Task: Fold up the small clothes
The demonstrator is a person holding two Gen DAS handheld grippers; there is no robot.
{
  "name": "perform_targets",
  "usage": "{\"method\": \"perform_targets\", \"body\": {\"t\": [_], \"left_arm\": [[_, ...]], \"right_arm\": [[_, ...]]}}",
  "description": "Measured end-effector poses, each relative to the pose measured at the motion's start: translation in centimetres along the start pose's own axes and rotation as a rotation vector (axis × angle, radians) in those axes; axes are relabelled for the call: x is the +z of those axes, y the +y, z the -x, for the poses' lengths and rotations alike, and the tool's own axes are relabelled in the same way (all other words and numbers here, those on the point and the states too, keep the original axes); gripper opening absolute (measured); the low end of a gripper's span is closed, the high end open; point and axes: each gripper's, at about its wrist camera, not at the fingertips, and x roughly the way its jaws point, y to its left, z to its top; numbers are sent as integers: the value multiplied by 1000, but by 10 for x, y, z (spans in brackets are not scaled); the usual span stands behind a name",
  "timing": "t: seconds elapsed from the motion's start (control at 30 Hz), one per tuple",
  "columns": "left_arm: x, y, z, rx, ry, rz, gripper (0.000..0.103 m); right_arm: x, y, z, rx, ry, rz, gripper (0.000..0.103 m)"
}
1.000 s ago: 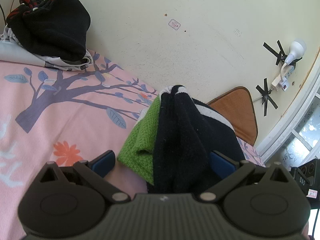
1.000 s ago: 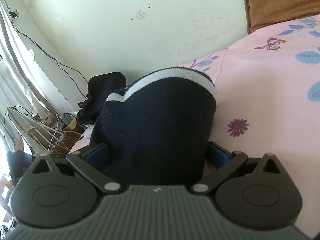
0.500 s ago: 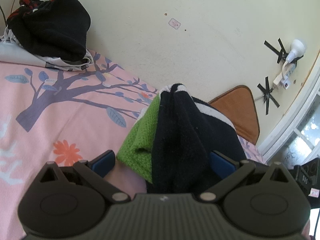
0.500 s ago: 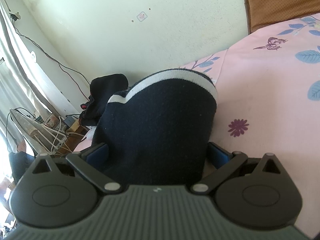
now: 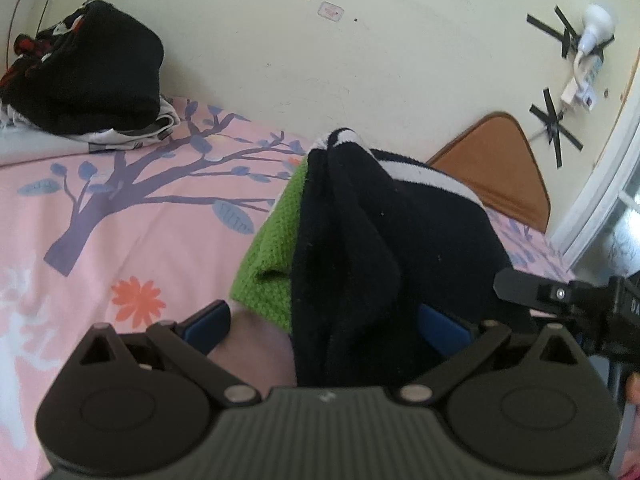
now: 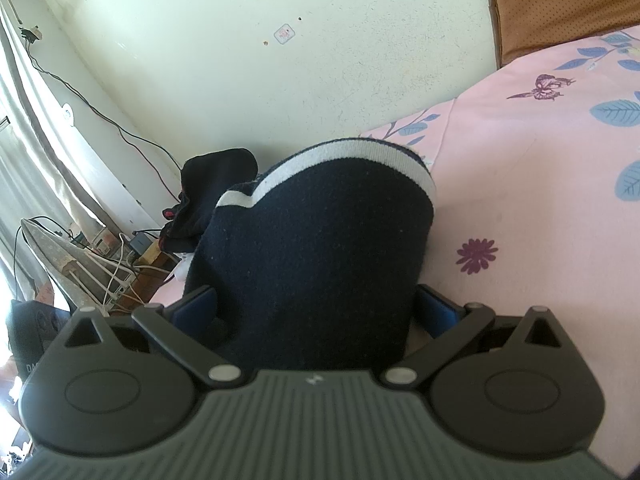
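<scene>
A black knit garment with a white stripe (image 5: 384, 240) lies bunched on the pink floral bedsheet (image 5: 140, 220), on top of a green knit cloth (image 5: 276, 248). My left gripper (image 5: 324, 324) is open, its blue pads either side of the garment's near end. My right gripper (image 6: 316, 312) is open too, with the same black garment (image 6: 320, 240) filling the space between its pads. The right gripper's body shows at the right edge of the left wrist view (image 5: 580, 304).
A pile of dark clothes (image 5: 88, 80) sits on white fabric at the bed's far left corner by the wall. A brown mat (image 5: 496, 168) leans at the bed's head. Cables and an ironing board (image 6: 72, 256) stand beside the bed.
The left wrist view has shifted slightly; the right gripper's body now shows at its right edge. The black garment stays bunched between both open grippers.
</scene>
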Motion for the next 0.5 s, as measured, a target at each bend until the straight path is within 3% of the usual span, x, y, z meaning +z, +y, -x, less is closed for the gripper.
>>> {"method": "perform_targets", "body": {"t": [0.2, 0.5], "left_arm": [[-4, -3, 0, 17, -13, -3, 103], [0, -4, 1, 16, 33, -44, 103]], "right_arm": [[0, 0, 1, 2, -1, -1, 103], [0, 0, 1, 0, 4, 5, 103]]}}
